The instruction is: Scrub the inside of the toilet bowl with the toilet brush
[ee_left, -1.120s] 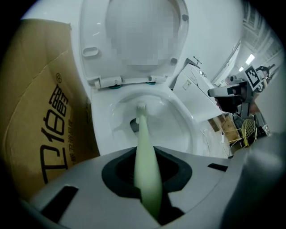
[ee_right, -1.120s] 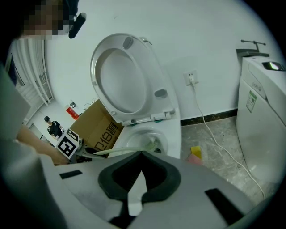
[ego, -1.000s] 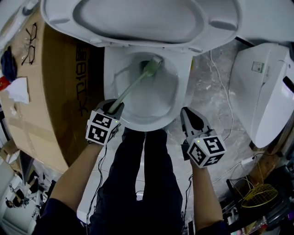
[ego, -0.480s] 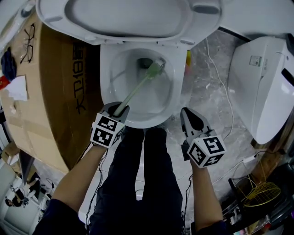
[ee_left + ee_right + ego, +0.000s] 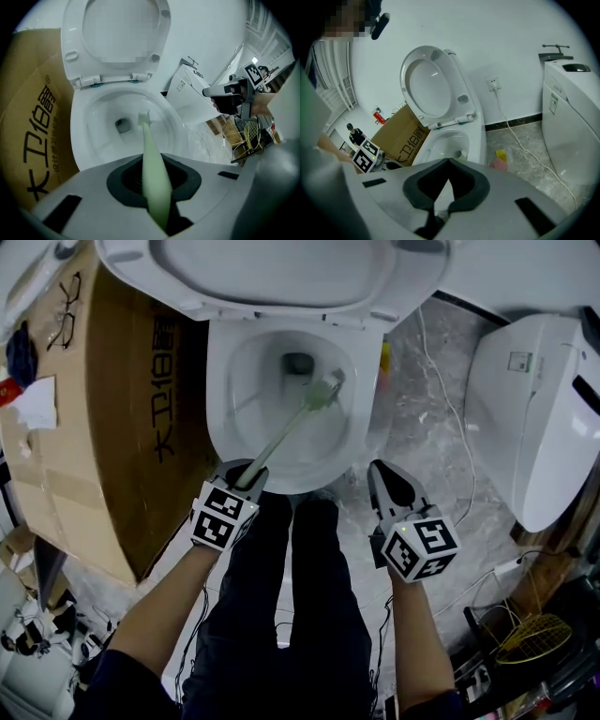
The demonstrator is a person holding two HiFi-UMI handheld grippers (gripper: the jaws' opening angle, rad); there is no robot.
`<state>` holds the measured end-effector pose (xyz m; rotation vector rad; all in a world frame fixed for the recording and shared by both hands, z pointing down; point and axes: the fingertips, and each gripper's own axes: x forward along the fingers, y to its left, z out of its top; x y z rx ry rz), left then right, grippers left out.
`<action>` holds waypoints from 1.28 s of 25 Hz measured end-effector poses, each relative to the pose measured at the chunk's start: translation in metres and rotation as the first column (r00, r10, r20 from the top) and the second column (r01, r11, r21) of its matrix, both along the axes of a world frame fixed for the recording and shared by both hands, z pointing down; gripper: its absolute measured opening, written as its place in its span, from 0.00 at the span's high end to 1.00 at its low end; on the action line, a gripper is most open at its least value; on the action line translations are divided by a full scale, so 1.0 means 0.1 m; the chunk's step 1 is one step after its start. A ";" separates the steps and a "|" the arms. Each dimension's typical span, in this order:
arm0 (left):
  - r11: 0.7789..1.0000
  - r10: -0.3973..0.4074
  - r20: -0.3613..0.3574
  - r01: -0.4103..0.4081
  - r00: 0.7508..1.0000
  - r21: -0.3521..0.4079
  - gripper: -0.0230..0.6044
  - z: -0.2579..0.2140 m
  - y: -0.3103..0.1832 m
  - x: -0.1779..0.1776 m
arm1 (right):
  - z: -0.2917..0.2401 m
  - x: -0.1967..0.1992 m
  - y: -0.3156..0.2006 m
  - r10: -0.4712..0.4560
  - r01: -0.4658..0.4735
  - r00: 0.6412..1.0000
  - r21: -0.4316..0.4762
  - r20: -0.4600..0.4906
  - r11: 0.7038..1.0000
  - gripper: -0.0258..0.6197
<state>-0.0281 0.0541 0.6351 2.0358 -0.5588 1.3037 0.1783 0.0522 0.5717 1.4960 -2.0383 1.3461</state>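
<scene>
The white toilet bowl (image 5: 217, 381) stands open with its seat and lid (image 5: 262, 268) raised. A pale green toilet brush (image 5: 286, 432) slants into the bowl, and its head (image 5: 324, 392) lies against the right inner wall, just below the drain hole (image 5: 298, 362). My left gripper (image 5: 246, 472) is shut on the brush handle (image 5: 153, 173) at the bowl's near rim. The brush head (image 5: 144, 117) shows beside the drain (image 5: 123, 125) in the left gripper view. My right gripper (image 5: 382, 474) hangs right of the bowl over the floor, shut with nothing in it (image 5: 447, 180).
A big cardboard box (image 5: 84, 427) presses against the toilet's left side. A second white toilet unit (image 5: 544, 399) stands at the right, with a white cable (image 5: 450, 418) on the marble floor between. A yellow item (image 5: 384, 357) lies beside the bowl. The person's legs (image 5: 281, 615) stand before it.
The brush head has slid from the drain hole towards the right, nearer wall of the bowl. My left gripper shifted slightly right with it. The right gripper stayed put.
</scene>
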 end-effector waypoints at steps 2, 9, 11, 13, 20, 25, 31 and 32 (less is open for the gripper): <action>1.000 -0.001 -0.002 0.001 1.000 -0.008 0.83 -0.01 0.08 -0.02 | -0.01 -0.03 0.02 -0.006 0.006 1.000 0.002 0.000 1.000 0.96; 0.999 -0.003 -0.009 0.002 1.000 -0.032 0.84 -0.02 0.31 -0.13 | 0.00 -0.18 0.08 -0.037 0.037 0.999 -0.003 -0.001 0.999 0.96; 0.999 -0.007 -0.008 0.007 1.000 -0.047 0.84 -0.02 0.38 -0.19 | 0.01 -0.24 0.08 -0.050 0.050 0.999 -0.005 0.001 0.999 0.96; 0.998 -0.012 -0.007 0.011 1.000 -0.059 0.84 0.00 0.44 -0.27 | 0.03 -0.32 0.07 -0.062 0.062 0.998 -0.005 0.002 0.998 0.96; 0.995 -0.028 0.009 0.029 1.000 -0.099 0.84 0.02 0.57 -0.54 | 0.06 -0.59 0.00 -0.112 0.112 0.994 -0.009 0.010 0.994 0.96; 0.994 -0.039 0.022 0.041 0.999 -0.105 0.84 0.05 0.53 -0.65 | 0.08 -0.72 -0.07 -0.139 0.140 0.990 -0.013 0.010 0.990 0.96; 0.990 -0.067 0.061 0.074 0.996 -0.123 0.84 0.06 0.46 -0.81 | 0.09 -0.82 -0.20 -0.159 0.159 0.987 -0.015 0.013 0.987 0.96; 0.989 -0.073 0.067 0.081 0.995 -0.124 0.84 0.05 0.44 -0.84 | 0.09 -0.83 -0.23 -0.162 0.162 0.987 -0.015 0.014 0.987 0.96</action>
